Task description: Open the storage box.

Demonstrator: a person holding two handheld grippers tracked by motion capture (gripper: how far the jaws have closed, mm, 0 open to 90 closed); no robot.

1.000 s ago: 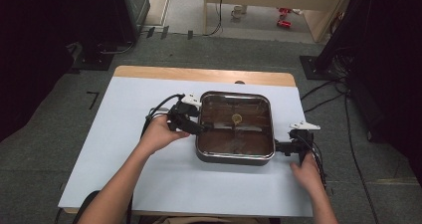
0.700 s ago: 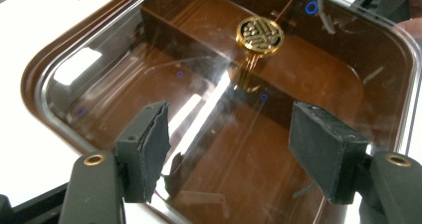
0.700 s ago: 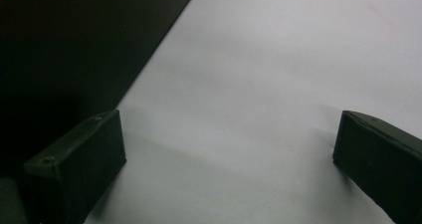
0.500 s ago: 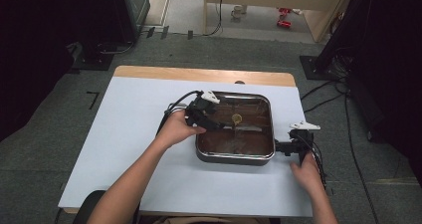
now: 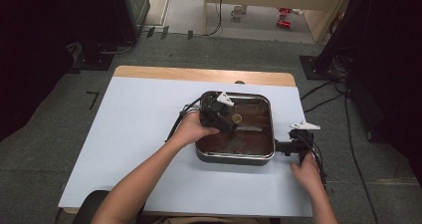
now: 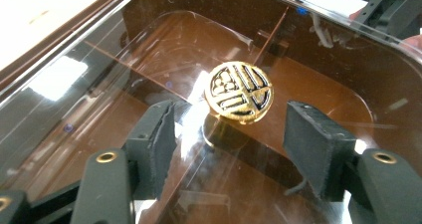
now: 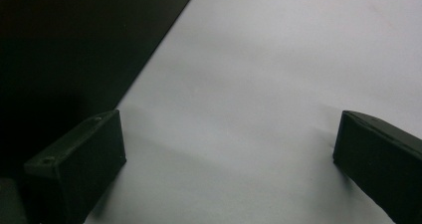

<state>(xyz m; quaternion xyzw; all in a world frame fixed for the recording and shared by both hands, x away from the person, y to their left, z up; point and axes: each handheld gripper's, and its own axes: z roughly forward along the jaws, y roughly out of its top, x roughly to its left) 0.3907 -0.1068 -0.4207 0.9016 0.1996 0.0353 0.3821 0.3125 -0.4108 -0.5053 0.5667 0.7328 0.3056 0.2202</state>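
Left gripper [image 6: 229,129] hovers over the square pan's glass lid [image 5: 249,134], jaws just narrowing around its gold knob [image 6: 239,91] but not touching; off-centre, they might slip off it.

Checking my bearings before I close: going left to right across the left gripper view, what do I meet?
Left gripper's one finger → gold knob on the glass lid → its other finger.

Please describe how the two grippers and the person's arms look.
Both grippers, left and right, are black, each topped by a white three-cornered plate. Black cables trail from them. The left fingers are black blocky pads on arms with brass rivets. The forearms are bare, without sleeves.
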